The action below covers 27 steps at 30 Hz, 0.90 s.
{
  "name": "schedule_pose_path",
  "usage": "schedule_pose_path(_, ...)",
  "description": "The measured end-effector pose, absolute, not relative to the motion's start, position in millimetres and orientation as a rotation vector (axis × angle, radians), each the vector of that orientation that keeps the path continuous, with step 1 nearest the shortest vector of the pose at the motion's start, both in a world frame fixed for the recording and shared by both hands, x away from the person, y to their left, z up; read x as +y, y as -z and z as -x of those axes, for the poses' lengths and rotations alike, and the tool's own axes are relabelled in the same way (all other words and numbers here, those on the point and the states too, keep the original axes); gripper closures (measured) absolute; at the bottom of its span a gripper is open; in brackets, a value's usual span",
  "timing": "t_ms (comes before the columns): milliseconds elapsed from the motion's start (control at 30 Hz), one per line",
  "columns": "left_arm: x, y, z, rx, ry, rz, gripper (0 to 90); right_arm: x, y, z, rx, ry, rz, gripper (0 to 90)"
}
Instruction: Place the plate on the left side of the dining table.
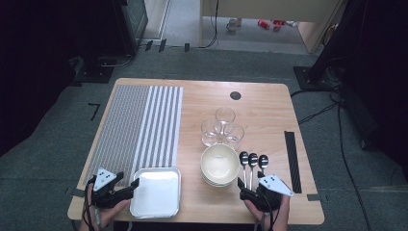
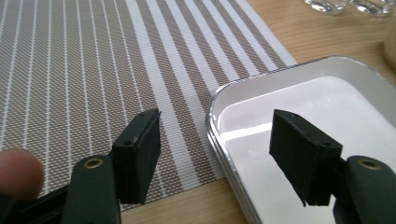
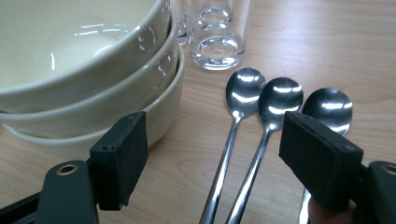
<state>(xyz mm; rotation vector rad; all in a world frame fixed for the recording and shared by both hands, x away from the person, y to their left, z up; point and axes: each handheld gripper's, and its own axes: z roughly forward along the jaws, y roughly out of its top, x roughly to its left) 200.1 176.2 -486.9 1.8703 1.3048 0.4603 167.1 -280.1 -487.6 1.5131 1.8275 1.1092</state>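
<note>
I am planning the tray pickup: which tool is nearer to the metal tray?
Left. The left tool is at the metal tray's left edge; the right tool is beyond the bowls.

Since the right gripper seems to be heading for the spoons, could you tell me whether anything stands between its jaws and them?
Nothing visible does. The right gripper is open just above the handles of the three spoons, with only bare table around them. The stacked bowls sit off to one side, beside the leftmost spoon, not across the path.
</note>
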Motion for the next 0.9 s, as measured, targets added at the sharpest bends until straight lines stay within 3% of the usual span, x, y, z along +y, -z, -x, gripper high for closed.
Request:
schedule_pose_path(567,166.7,490.0,-198.7,1.298,-0.436,-1.922,38.2,-281.2,449.8,-171.4,1.740,-1.116,-1.517,24.1)
schedule_pose_path(900,164.0,495.5,-199.2,1.305,-0.442,-1.953,42.5,-254.4,429.2,-175.9,1.773,-1.142,-1.446,23.0)
